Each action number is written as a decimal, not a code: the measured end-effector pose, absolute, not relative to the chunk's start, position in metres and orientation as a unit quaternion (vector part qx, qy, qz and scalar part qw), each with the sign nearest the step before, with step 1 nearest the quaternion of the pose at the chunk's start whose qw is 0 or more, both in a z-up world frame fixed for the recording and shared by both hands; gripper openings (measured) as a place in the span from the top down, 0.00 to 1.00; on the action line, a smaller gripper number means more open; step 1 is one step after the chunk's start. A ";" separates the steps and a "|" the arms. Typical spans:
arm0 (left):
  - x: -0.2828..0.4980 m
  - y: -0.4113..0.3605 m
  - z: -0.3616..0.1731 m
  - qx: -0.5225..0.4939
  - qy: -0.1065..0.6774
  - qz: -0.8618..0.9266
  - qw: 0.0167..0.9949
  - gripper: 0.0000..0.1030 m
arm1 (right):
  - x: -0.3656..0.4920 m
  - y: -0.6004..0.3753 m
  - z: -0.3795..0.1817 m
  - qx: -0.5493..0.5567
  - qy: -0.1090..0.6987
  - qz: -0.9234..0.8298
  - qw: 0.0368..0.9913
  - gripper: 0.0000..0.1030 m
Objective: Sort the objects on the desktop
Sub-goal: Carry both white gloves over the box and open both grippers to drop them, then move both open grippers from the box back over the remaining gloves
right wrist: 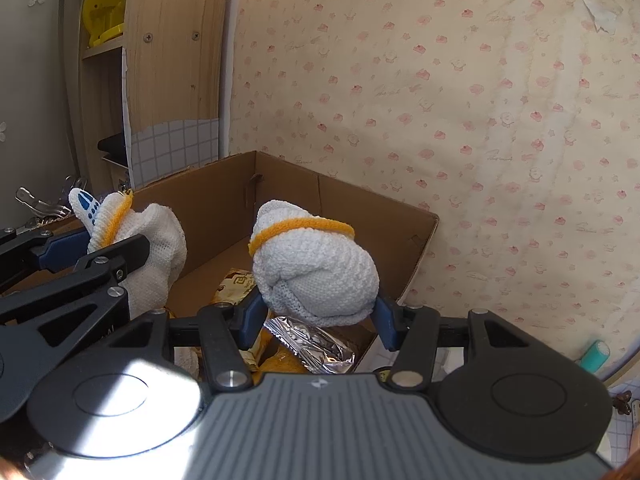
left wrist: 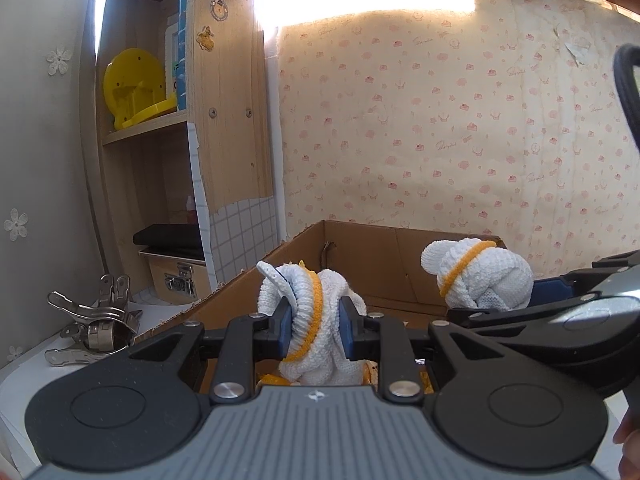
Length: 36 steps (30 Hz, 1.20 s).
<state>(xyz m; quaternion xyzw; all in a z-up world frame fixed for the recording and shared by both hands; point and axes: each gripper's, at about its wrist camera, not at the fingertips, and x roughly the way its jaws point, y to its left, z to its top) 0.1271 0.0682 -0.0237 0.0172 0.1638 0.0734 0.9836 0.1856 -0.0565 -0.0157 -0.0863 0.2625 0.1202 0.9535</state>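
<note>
Two gripped glove bundles (left wrist: 310, 320) (right wrist: 316, 270), seemingly.

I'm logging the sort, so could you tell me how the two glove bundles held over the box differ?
The left claw's glove bundle hangs loose, with a blue-dotted fingertip sticking out; the right claw's glove bundle is a tight round ball. Both are white knit with orange cuffs, held above the cardboard box.

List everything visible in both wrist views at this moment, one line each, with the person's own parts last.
glove bundles: two, white knit with yellow bands, one in each claw above the box
cardboard box: one, brown, against the wallpapered wall
snack packets: several, silver and yellow-brown, inside the box
metal clips: a pile, silver, left of the box
wooden shelf: one, light wood, back left
yellow plastic item: one, on the shelf
left claw: shut on a bundle
right claw: shut on a bundle
</note>
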 end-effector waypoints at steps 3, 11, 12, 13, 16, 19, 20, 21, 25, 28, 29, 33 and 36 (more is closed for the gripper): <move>0.127 0.069 -0.024 0.017 0.165 0.075 0.983 0.75 | 0.187 -0.056 -0.016 -0.086 0.264 0.121 0.953 0.47; 0.127 0.069 -0.024 0.018 0.163 0.077 0.984 0.71 | 0.188 -0.055 -0.017 -0.087 0.264 0.121 0.953 0.46; 0.128 0.068 -0.024 0.019 0.162 0.076 0.984 0.73 | 0.187 -0.055 -0.017 -0.086 0.264 0.122 0.953 0.45; 0.128 0.068 -0.023 0.019 0.161 0.077 0.984 0.73 | 0.187 -0.055 -0.017 -0.086 0.263 0.122 0.953 0.44; 0.127 0.070 -0.022 0.016 0.160 0.078 0.984 0.73 | 0.185 -0.055 -0.015 -0.085 0.258 0.121 0.955 0.41; 0.124 0.070 -0.021 0.016 0.160 0.078 0.984 0.73 | 0.183 -0.055 -0.013 -0.087 0.253 0.122 0.956 0.39; 0.124 0.070 -0.021 0.015 0.159 0.078 0.984 0.73 | 0.182 -0.056 -0.012 -0.086 0.252 0.122 0.956 0.38; 0.124 0.070 -0.021 0.014 0.159 0.077 0.984 0.73 | 0.181 -0.057 -0.011 -0.085 0.250 0.121 0.957 0.38; 0.117 0.068 -0.018 0.009 0.156 0.071 0.985 0.73 | 0.173 -0.066 -0.005 -0.079 0.239 0.116 0.961 0.37; 0.111 0.062 -0.014 0.006 0.151 0.064 0.986 0.73 | 0.163 -0.078 0.000 -0.078 0.227 0.106 0.965 0.35; 0.110 0.060 -0.014 0.005 0.150 0.061 0.987 0.73 | 0.160 -0.082 0.002 -0.077 0.223 0.102 0.966 0.35; 0.102 0.048 -0.011 0.002 0.145 0.045 0.988 0.73 | 0.147 -0.106 0.006 -0.071 0.214 0.084 0.971 0.34; 0.095 0.035 -0.009 0.002 0.141 0.031 0.989 0.73 | 0.138 -0.126 0.005 -0.069 0.211 0.064 0.973 0.33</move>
